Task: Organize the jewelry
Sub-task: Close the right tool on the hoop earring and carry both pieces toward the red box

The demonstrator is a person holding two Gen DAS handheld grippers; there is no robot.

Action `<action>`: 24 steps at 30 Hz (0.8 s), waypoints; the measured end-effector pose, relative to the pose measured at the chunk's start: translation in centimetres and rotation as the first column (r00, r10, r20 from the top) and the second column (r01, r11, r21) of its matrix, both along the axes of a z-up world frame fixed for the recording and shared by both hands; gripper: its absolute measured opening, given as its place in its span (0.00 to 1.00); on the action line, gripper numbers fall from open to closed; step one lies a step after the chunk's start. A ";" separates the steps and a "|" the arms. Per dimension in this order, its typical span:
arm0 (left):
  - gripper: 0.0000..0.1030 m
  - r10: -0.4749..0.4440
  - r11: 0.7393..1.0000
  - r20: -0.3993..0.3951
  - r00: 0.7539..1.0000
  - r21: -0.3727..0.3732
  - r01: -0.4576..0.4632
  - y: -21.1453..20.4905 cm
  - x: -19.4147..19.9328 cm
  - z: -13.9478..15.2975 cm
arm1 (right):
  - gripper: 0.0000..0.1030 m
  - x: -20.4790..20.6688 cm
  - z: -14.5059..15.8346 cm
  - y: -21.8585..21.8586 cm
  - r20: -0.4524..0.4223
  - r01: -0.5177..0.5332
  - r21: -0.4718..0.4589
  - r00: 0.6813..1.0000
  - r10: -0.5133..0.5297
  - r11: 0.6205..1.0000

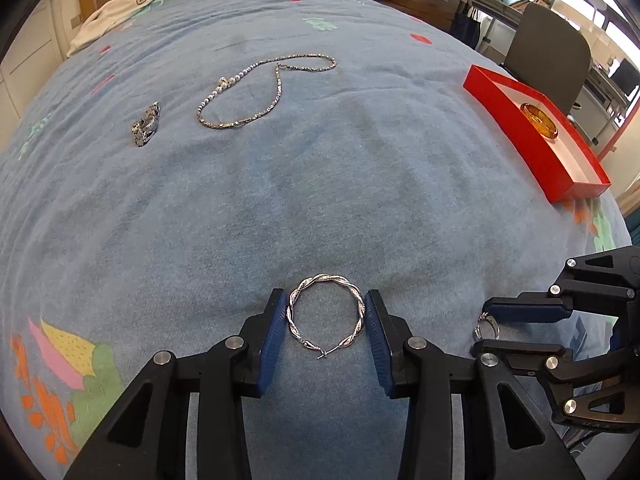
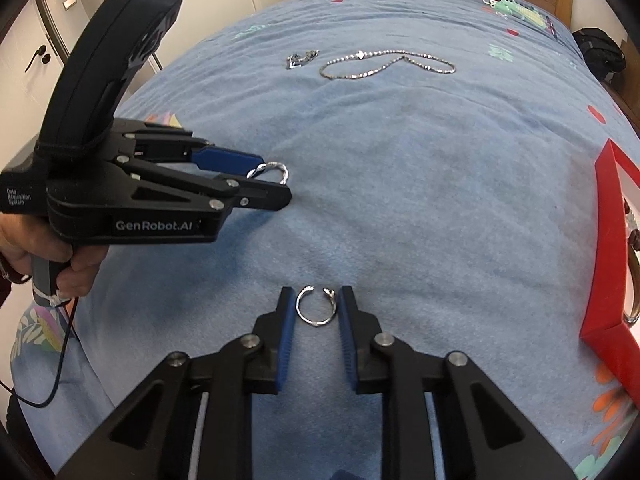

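- Squarely between the two blue pads of the left gripper [image 1: 325, 295] lies the twisted hoop [image 1: 326, 316], flat on the blue bedspread [image 1: 320, 184]. Its clasp end is turned back toward the camera and its closed arc points away.
- Being round, the hoop has no long axis to line up with. The pads meet it across its full width, one on each side, and both appear to be touching the rim. I read this as a half-closed grip already on the hoop, not yet lifted.
- Just beside it, the small open ring [image 2: 316, 308] lies flat with its gap facing away from the right gripper [image 2: 316, 290]. The jaws here are narrow. One pad looks to be against the ring, while the other seems to stop a sliver short, so I judge it not yet clamped.
- Farther out, the red box [image 1: 536, 152] sits at the right edge of the bed, with an amber bangle [image 1: 540, 118] inside. It is well apart from both pieces, and the right gripper is the nearer one to it.
- At the far side of the bed, the necklace [image 1: 256, 92] and the metal watch band [image 1: 146, 124] lie untouched, so much of the tidying remains.
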State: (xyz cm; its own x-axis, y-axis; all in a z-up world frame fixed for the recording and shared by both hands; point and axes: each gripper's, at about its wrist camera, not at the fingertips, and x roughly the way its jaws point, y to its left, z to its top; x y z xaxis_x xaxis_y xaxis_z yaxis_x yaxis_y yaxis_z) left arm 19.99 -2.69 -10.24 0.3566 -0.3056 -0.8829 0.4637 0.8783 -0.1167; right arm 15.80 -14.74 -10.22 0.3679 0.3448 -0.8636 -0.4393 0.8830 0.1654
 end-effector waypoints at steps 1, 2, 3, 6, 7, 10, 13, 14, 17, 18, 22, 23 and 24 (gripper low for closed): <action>0.38 0.001 1.000 0.002 1.000 -0.001 -0.001 0.0 0.0 0.2 | 0.20 -0.1 0.2 -0.1 0.004 0.002 0.005 1.000 -0.002 1.000; 0.38 0.002 1.000 0.004 1.000 -0.002 -0.002 0.1 -0.1 0.3 | 0.20 0.0 0.4 -0.1 0.009 0.003 0.009 1.000 -0.003 1.000; 0.38 0.001 1.000 0.006 1.000 -0.005 -0.001 0.1 -0.2 0.6 | 0.20 0.0 0.7 -0.1 0.015 0.004 0.014 1.000 -0.004 1.000; 0.38 0.001 1.000 0.013 1.000 -0.012 -0.001 0.2 -0.5 1.5 | 0.20 -0.5 2.0 -0.8 0.038 0.017 0.034 0.999 -0.018 0.999; 0.38 0.001 1.000 0.019 1.000 -0.015 -0.001 0.2 -0.6 2.0 | 0.20 -0.6 2.6 -1.2 0.047 0.027 0.042 0.998 -0.029 0.999; 0.38 0.003 0.999 0.029 1.000 -0.032 -0.002 0.1 -0.8 3.4 | 0.20 -0.9 3.8 -2.1 0.075 0.047 0.052 0.996 -0.051 0.998; 0.38 -0.008 1.000 0.051 0.999 -0.023 0.009 -0.3 -1.2 4.6 | 0.20 -1.3 5.3 -3.8 0.104 0.076 0.052 0.991 -0.081 0.996; 0.38 -0.013 1.000 0.057 0.998 -0.022 0.014 -0.6 -1.3 5.1 | 0.20 -1.5 5.7 -4.3 0.112 0.084 0.049 0.990 -0.090 0.995; 0.38 -0.023 1.000 0.073 0.997 -0.019 0.024 -1.4 -1.5 6.2 | 0.20 -1.9 7.1 -6.1 0.136 0.120 0.045 0.983 -0.125 0.992; 0.38 -0.026 0.999 0.079 0.997 -0.019 0.028 -1.7 -1.6 6.6 | 0.20 -2.1 7.5 -6.7 0.144 0.131 0.045 0.980 -0.136 0.990; 0.38 -0.051 0.998 0.102 0.993 -0.028 0.054 -3.5 -2.1 8.3 | 0.20 -3.4 9.2 -9.6 0.176 0.183 0.043 0.966 -0.188 0.982; 0.38 -0.057 0.998 0.107 0.993 -0.030 0.061 -3.9 -2.4 8.7 | 0.20 -3.6 9.5 -10.4 0.182 0.195 0.043 0.963 -0.200 0.980; 0.38 -0.065 0.997 0.113 0.991 -0.034 0.070 -4.6 -2.4 9.1 | 0.20 -3.9 10.0 -11.3 0.192 0.214 0.042 0.957 -0.219 0.976</action>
